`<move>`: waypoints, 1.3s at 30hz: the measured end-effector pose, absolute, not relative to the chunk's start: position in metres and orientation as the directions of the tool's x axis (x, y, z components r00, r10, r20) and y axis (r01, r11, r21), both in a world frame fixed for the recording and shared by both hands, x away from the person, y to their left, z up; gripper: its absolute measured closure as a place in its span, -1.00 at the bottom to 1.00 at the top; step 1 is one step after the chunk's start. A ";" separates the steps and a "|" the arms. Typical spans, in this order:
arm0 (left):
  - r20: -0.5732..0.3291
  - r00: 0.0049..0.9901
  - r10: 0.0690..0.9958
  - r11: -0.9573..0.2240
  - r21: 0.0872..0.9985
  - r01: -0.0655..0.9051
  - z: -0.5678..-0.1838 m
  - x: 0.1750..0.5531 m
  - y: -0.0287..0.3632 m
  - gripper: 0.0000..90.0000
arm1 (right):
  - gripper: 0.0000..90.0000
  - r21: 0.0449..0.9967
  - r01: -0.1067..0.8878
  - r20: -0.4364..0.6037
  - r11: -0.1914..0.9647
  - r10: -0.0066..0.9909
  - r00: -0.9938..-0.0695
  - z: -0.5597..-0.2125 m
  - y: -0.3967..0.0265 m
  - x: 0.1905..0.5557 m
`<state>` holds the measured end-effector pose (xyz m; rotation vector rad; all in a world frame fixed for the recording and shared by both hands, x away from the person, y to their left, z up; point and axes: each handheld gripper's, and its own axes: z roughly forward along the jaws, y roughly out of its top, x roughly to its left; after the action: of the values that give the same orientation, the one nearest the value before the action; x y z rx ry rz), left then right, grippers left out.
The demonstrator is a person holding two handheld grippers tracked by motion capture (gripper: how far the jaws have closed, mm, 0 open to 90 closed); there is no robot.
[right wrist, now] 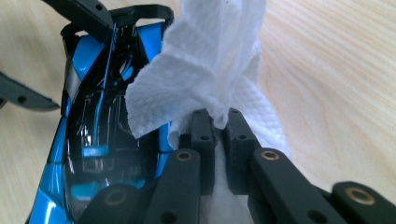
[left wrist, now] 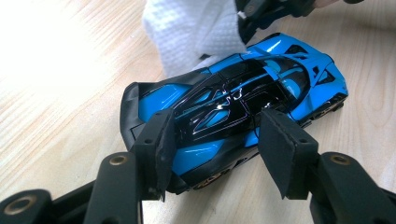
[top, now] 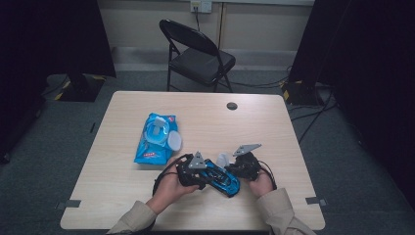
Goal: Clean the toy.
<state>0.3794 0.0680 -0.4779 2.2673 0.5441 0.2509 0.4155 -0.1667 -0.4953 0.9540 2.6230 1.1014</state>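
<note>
**Toy car pinned, wipe closing in from its right side**

Glossy blue-and-black toy sports car [top: 221, 177] is sitting on the pale wood-grain bench [top: 274, 127], near my edge, between both hands. I've got the left hand-held gripper [top: 192, 172] straddling it across its width: in the left gripper view the two black pads [left wrist: 161, 144] sit on either flank of the car [left wrist: 233, 107], about mid-body, clamped on its sides as far as I can tell. The car's long axis runs diagonally away from that gripper, one end by the pads, the other pointing off up-right.

The right hand-held gripper [top: 243, 164] is clenched tight on a crumpled white textured wipe [right wrist: 210, 70], and that wipe is what matters next. It hangs just to the right of the car's body [right wrist: 93, 130], touching or nearly touching the roof edge, so I reckon the coming stroke goes sideways across the top, along the length.

The right gripper view shows the pinch on the wipe plainly, which the high view blurs into a pale blob [top: 223, 159]. The high view gives me the blue wet-wipe pack [top: 155, 139] lying off to the left, well apart, plus the folding chair [top: 198, 54] beyond the bench.
</note>
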 end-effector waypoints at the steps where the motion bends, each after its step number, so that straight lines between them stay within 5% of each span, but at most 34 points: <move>1: 0.014 0.890 0.456 -0.613 0.730 0.303 -0.478 0.380 0.068 0.03 | 0.88 0.683 0.503 0.110 0.530 0.606 -0.788 -0.495 -0.169 0.414; 39: 0.007 0.893 0.450 -0.606 0.737 0.300 -0.478 0.378 0.065 0.04 | 0.86 0.702 0.517 0.145 0.489 0.613 -0.777 -0.498 -0.197 0.393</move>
<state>0.3779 0.0647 -0.4781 2.2636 0.5344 0.2437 0.3935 -0.1965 -0.4979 0.9922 2.6020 1.1615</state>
